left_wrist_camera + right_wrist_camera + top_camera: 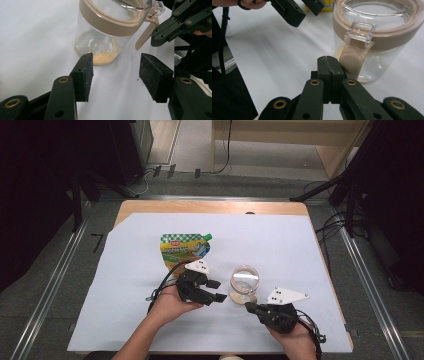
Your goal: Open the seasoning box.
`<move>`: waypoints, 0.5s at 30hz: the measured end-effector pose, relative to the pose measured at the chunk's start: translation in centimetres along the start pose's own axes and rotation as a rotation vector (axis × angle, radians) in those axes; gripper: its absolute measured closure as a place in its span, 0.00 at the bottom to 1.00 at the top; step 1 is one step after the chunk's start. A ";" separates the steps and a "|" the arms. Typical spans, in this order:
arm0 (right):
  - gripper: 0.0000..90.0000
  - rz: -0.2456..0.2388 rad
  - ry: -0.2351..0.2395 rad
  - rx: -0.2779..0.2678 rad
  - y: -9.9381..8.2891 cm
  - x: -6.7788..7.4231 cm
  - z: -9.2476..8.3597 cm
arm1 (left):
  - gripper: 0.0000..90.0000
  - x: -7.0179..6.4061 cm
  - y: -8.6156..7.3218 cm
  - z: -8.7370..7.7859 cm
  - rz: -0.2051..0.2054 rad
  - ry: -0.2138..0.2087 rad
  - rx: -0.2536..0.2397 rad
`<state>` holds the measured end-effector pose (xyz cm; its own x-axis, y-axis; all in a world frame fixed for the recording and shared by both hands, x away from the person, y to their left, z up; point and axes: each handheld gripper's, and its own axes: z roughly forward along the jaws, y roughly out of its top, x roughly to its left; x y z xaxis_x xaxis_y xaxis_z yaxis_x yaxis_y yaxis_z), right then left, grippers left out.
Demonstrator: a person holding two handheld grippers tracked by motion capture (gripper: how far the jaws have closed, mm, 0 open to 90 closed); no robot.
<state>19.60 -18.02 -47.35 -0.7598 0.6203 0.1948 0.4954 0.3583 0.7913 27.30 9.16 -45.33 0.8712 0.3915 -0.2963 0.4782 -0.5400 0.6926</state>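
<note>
A clear glass jar (244,282) with a tan band, a tan latch (355,60) and a little yellowish grain at its bottom stands on the white sheet. My left gripper (216,290) is just left of it, open, and aimed at the jar (110,25). Nothing lies between its pads (85,75). My right gripper (248,306) is shut, and in the right gripper view its closed tips (328,66) sit right beside the latch with nothing visibly held. A green and yellow spouted pouch (185,249) lies flat behind the left hand.
A white sheet (150,285) covers most of the wooden table (210,206). A few crumbs (110,89) lie on the sheet before the jar. Dark stands and cables surround the table on the floor.
</note>
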 end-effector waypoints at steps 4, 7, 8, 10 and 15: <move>1.00 0.013 -0.007 -0.002 -0.2 -0.6 -0.3 | 0.51 0.2 0.0 0.0 -0.009 0.004 -0.003; 1.00 0.026 -0.021 0.005 -0.3 -1.3 -0.6 | 0.51 0.2 0.0 0.0 -0.006 0.002 -0.003; 1.00 0.026 -0.021 0.005 -0.3 -1.3 -0.6 | 0.51 0.2 0.0 0.0 -0.006 0.001 -0.004; 1.00 0.033 -0.031 0.002 -0.4 -1.6 -0.8 | 0.51 0.2 0.0 0.1 -0.004 -0.002 -0.004; 1.00 0.040 -0.052 -0.001 -0.4 -2.4 -1.2 | 0.51 0.3 0.1 0.1 -0.011 0.002 -0.006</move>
<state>20.65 -20.51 -47.45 -0.7165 0.6693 0.1965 0.5249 0.3318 0.7838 27.59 9.17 -45.43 0.8657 0.3990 -0.3024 0.4870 -0.5309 0.6936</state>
